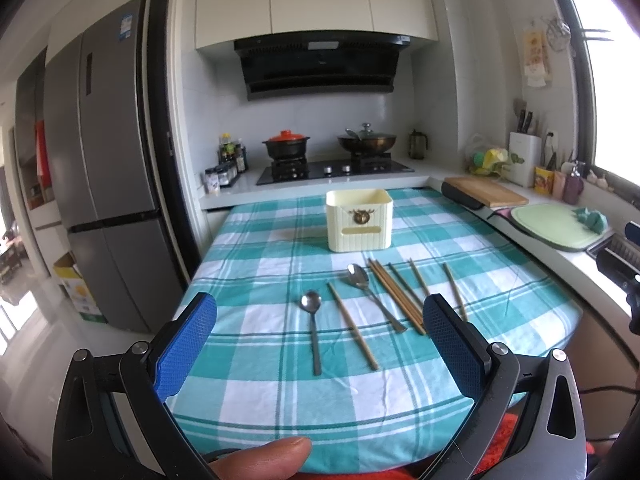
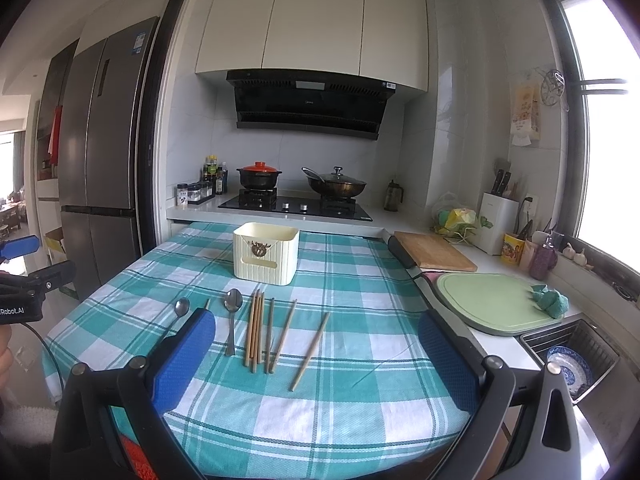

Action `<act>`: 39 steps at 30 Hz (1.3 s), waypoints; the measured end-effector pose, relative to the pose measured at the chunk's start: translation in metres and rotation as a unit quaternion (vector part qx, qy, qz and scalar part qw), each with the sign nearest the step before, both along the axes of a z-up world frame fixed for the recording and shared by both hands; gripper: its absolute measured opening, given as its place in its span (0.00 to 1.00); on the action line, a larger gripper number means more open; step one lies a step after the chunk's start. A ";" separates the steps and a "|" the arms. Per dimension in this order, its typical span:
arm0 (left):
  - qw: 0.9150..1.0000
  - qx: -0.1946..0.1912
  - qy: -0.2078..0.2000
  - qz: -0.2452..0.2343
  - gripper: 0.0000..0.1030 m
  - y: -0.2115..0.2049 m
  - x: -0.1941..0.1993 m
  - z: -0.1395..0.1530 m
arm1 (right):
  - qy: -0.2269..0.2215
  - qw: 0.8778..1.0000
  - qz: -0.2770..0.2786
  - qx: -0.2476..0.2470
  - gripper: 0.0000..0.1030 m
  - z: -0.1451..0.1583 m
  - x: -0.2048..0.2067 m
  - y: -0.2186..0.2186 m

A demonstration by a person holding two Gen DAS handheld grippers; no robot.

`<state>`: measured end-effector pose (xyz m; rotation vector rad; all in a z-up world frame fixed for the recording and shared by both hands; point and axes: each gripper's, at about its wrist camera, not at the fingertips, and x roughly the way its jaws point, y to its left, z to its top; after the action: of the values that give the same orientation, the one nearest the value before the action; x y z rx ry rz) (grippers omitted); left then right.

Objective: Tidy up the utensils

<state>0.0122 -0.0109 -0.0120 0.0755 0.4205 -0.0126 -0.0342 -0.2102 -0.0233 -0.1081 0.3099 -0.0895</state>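
Note:
Two metal spoons (image 1: 313, 320) (image 1: 370, 292) and several wooden chopsticks (image 1: 394, 294) lie side by side on the teal checked tablecloth (image 1: 256, 264). Behind them stands a cream utensil holder (image 1: 359, 219), upright and with nothing showing inside. My left gripper (image 1: 320, 344) hovers open above the near table edge, nothing between its blue pads. In the right wrist view the same spoons (image 2: 233, 316) (image 2: 181, 309), chopsticks (image 2: 256, 330) and holder (image 2: 266, 254) appear. My right gripper (image 2: 316, 356) is open and holds nothing, short of the chopsticks.
A counter runs along the right with a wooden board (image 2: 434, 254), a green cutting board (image 2: 486, 304) with a teal cloth (image 2: 550, 300), and a sink rack (image 2: 572, 354). The stove (image 2: 296, 206) with pots sits behind the table. A fridge (image 1: 108, 184) stands left.

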 end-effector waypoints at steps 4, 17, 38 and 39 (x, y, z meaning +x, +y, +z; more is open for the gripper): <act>1.000 -0.001 0.008 -0.002 1.00 0.000 0.007 -0.002 | 0.001 1.000 0.000 0.001 1.00 0.000 0.002 0.000; 0.998 0.008 0.060 0.009 1.00 0.007 0.046 -0.034 | 0.040 0.999 -0.002 0.011 1.00 -0.016 0.046 -0.010; 0.970 -0.028 0.240 0.029 1.00 0.038 0.208 -0.145 | 0.153 0.988 0.020 0.007 1.00 -0.072 0.169 -0.047; 0.969 -0.023 0.243 0.032 1.00 0.038 0.213 -0.149 | 0.159 0.987 0.019 0.009 1.00 -0.077 0.177 -0.050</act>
<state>0.2249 0.0274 -0.1606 0.0114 0.9135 0.0225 0.1426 -0.2598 -0.1001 -0.1102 0.6277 -0.0311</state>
